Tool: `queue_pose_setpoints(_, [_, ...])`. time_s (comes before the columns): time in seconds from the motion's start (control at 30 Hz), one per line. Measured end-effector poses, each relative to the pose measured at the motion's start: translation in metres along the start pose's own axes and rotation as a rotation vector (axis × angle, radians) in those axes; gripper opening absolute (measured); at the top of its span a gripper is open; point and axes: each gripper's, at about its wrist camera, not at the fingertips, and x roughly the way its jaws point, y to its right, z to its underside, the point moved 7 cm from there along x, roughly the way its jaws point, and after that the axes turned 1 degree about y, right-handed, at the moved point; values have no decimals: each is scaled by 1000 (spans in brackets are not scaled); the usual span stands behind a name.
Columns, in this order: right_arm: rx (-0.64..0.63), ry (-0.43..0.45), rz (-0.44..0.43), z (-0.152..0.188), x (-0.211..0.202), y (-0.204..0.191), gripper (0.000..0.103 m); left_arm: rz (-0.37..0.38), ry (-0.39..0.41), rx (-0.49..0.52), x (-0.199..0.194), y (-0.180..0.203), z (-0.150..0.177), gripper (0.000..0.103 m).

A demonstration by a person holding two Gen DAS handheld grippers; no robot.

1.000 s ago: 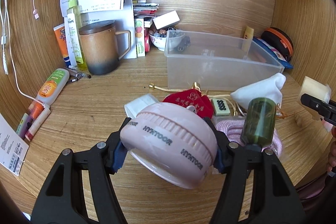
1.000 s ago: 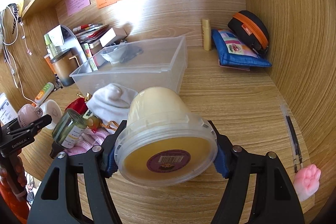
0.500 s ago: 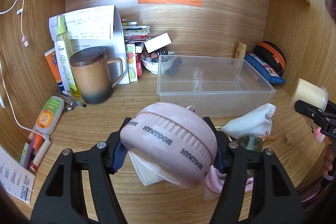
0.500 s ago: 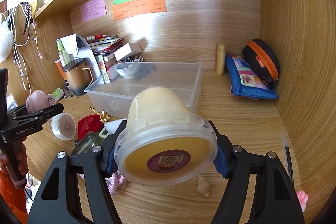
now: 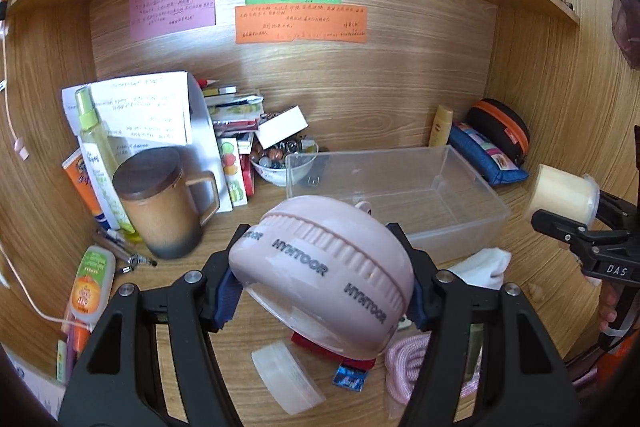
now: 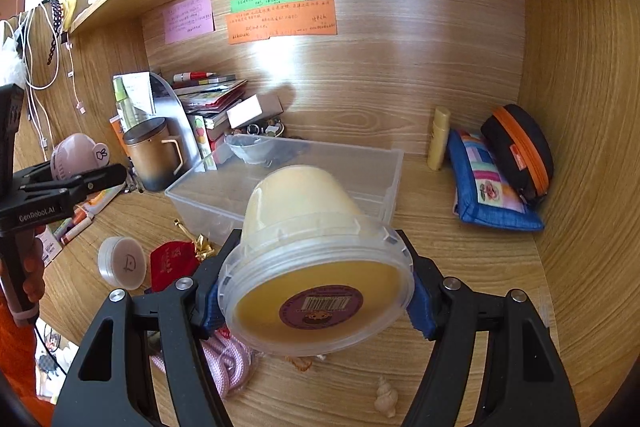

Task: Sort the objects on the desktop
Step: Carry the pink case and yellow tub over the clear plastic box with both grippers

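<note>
Two grips: our left gripper (image 5: 320,281) clamps the pink case (image 5: 320,267), our right gripper (image 6: 316,291) the yellow tub (image 6: 312,259), above the desk; only the right view shows a seashell (image 6: 386,401)

- Right gripper (image 6: 316,291): blue pads clamp a cream tub (image 6: 308,247) at its lid rim; barcode label faces the camera.
- Clear plastic bin (image 6: 384,171) at 12 o'clock from the tub, on the wooden desk (image 6: 460,267).
- Left gripper (image 6: 86,175) at 9 o'clock, closed on a pink round case (image 6: 78,155); a hand (image 6: 30,279) grips its handle.
- Blue pouch (image 6: 488,187) and black-orange case (image 6: 518,151) at 2 o'clock, touching.
- Brown lidded mug (image 6: 152,155) at 10 o'clock.
- Red pouch (image 6: 172,263), round lid (image 6: 122,263) at 8 o'clock.
- Pink cord (image 6: 228,359) under the left finger; seashell (image 6: 386,397) at 5 o'clock.
</note>
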Motion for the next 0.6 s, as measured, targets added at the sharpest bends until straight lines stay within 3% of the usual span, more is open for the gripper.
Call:
queue_pose_setpoints(0.1, [-12, 1, 3, -8, 4, 0, 67, 4, 5, 15, 4, 2, -10, 65])
queue_pose_setpoints(0.13, [-18, 1, 4, -11, 6, -1, 67, 79, 3, 69, 5, 8, -12, 65])
queue_pose_setpoints(0.6, [-36, -56, 13, -32, 56, 8, 67, 114, -13, 130, 46, 23, -45, 65])
